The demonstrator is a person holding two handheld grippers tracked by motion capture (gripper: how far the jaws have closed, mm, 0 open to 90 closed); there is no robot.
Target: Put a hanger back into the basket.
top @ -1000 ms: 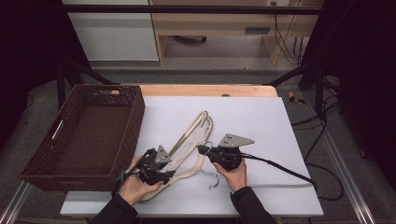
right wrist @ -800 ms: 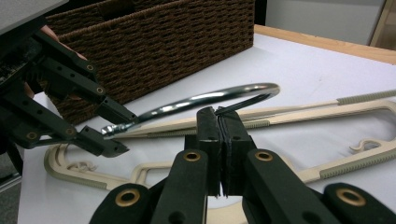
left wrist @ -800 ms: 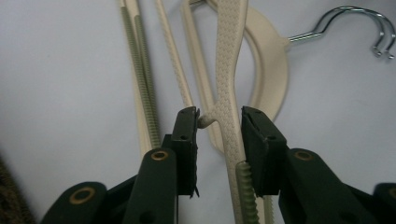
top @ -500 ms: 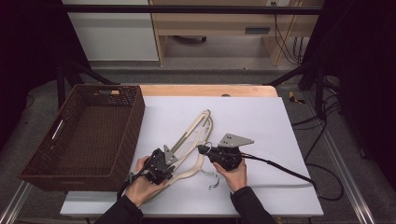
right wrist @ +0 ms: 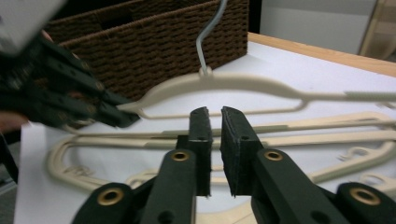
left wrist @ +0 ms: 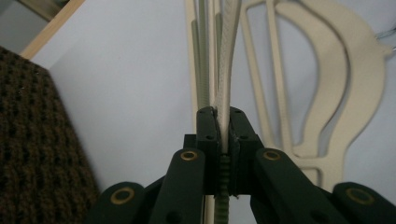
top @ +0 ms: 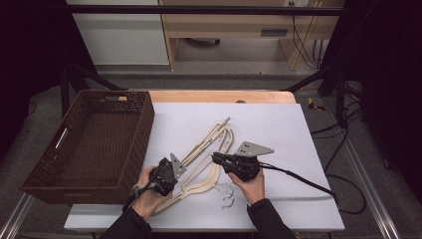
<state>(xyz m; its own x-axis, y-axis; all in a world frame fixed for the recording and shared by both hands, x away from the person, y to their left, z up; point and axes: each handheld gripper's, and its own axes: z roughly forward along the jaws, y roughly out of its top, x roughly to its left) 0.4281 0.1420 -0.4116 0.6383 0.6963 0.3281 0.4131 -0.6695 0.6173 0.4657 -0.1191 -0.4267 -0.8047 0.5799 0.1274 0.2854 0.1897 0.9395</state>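
Near the front edge of the bench (top: 298,129), left of its middle, the left gripper (top: 171,167) is clenching on the end of one arm of a cream hanger (left wrist: 227,84); its jaws have just been closing, and in the left gripper view the pads are now pressing the thin ribbed arm between them. Compared with a second ago, the left hand (top: 147,196) is sitting a little farther in from the bench's left side, closer to the pile of hangers (top: 209,149). In the right gripper view that same hanger is standing raised above the pile, its metal hook (right wrist: 210,32) pointing up in front of the wicker basket (top: 99,144). The right gripper (top: 215,158) is holding the same spot as before, just right of the pile; its jaws have just been opening slightly and are standing a little apart, gripping nothing, with the hangers lying beyond the tips.
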